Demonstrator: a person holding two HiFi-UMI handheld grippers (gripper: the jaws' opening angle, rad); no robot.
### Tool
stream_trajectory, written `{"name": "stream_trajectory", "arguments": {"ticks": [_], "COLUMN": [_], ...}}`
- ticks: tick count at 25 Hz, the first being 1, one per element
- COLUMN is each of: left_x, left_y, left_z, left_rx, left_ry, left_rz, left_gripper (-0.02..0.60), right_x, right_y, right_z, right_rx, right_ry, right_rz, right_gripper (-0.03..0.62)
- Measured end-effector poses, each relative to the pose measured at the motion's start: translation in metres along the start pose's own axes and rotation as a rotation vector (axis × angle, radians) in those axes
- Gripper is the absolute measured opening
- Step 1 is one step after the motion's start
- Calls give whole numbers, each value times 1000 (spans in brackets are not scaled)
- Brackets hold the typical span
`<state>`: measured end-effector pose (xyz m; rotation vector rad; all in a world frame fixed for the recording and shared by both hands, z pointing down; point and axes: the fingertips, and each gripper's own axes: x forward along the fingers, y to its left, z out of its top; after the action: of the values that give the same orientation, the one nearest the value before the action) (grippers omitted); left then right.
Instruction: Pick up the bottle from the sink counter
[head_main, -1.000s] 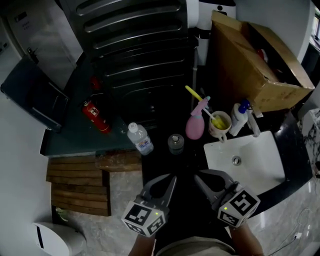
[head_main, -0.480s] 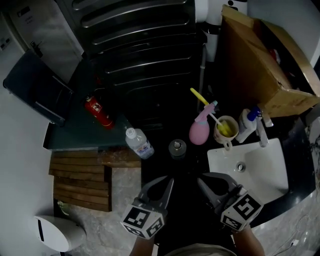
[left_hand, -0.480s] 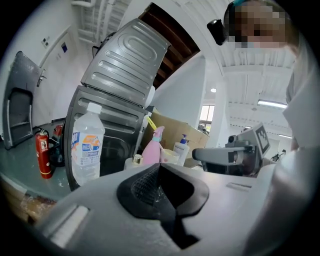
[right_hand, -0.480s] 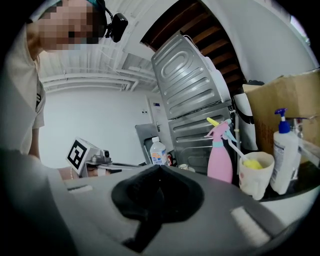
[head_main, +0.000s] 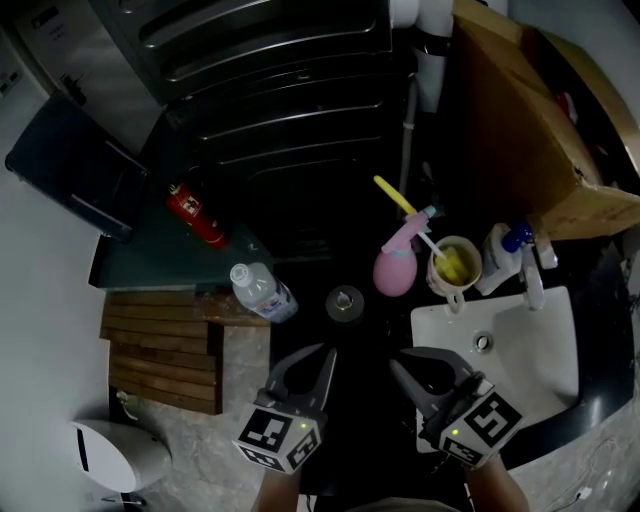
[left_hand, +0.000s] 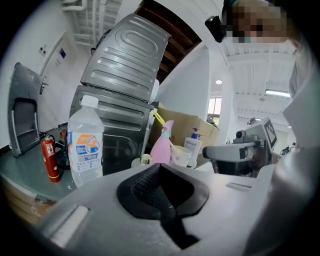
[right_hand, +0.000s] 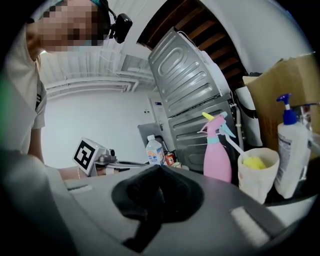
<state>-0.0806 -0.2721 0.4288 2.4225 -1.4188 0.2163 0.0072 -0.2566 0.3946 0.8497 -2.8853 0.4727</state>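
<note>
A clear water bottle (head_main: 258, 292) with a white cap and orange-blue label stands on the dark counter, ahead and to the left of both grippers. It fills the left of the left gripper view (left_hand: 86, 142) and looks small and distant in the right gripper view (right_hand: 154, 150). My left gripper (head_main: 325, 352) is shut and empty, a short way short of the bottle and to its right. My right gripper (head_main: 400, 362) is also shut with nothing in it, beside the sink's left rim. In the gripper views, the left gripper (left_hand: 159, 167) and the right gripper (right_hand: 160, 167) each show pads pressed together.
A small capped jar (head_main: 344, 303) sits right ahead of the left gripper. A pink spray bottle (head_main: 393, 268), a cup with a yellow brush (head_main: 455, 265) and a white pump bottle (head_main: 497, 258) line the white sink (head_main: 520, 350). A red extinguisher (head_main: 197, 215) and cardboard box (head_main: 530, 110) lie beyond.
Both grippers have edged forward, so the bottle and jar sit nearer their tips. Both stay shut and empty. Nothing on the counter has moved.
</note>
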Motion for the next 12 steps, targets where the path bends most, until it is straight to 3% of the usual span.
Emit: {"name": "stream_trajectory", "arguments": {"ticks": [12], "left_x": [34], "left_y": [10], "left_z": [-6], "left_rx": [-1], "left_ry": [35], "left_rz": [51], "left_gripper": [21], "right_x": [-2], "right_y": [-25], "right_z": [-4], "right_rx": [14], "right_ry": [7], "right_rz": [31], "right_gripper": [3]}}
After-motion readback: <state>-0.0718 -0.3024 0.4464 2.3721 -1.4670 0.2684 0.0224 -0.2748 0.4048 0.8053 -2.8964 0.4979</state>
